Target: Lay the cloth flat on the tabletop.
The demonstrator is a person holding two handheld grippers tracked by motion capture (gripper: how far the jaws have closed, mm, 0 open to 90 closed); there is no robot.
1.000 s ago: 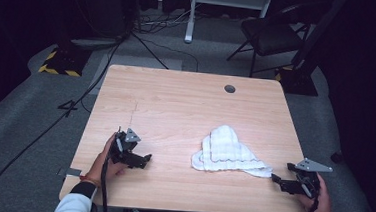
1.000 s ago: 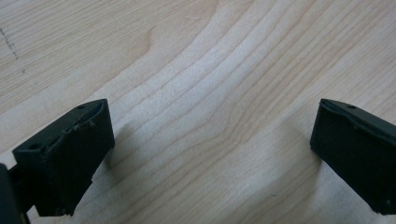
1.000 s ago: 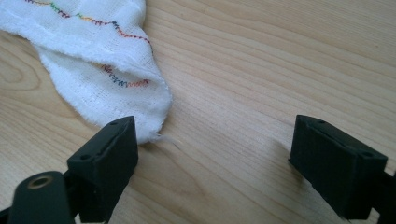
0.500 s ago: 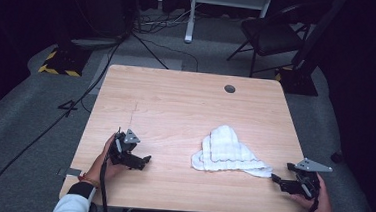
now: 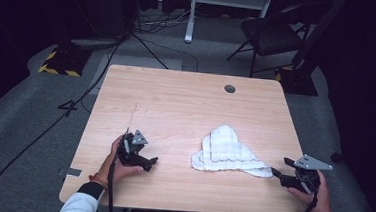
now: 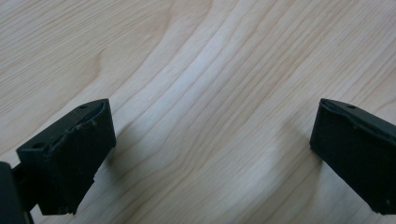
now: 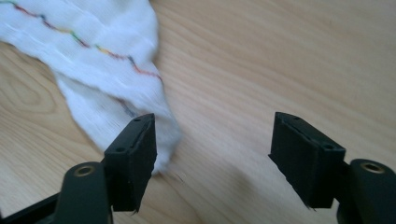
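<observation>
Right claw (image 7: 212, 158): your jaws have just been closing, still well apart; the towel's corner tip sits just inside the left one, not pinched.
Left claw (image 6: 212, 154): wide, over bare wood.
Crumpled white cloth towel (image 5: 230, 151): on the pale wooden table (image 5: 176, 105), right of centre.

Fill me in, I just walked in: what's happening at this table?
A person holds a gripper in each hand over a wooden table. The right gripper sits at the tip of a rumpled white towel; its jaws have just been closing, one beside the cloth's corner, not yet pinching it. The left gripper rests open on bare wood.
</observation>
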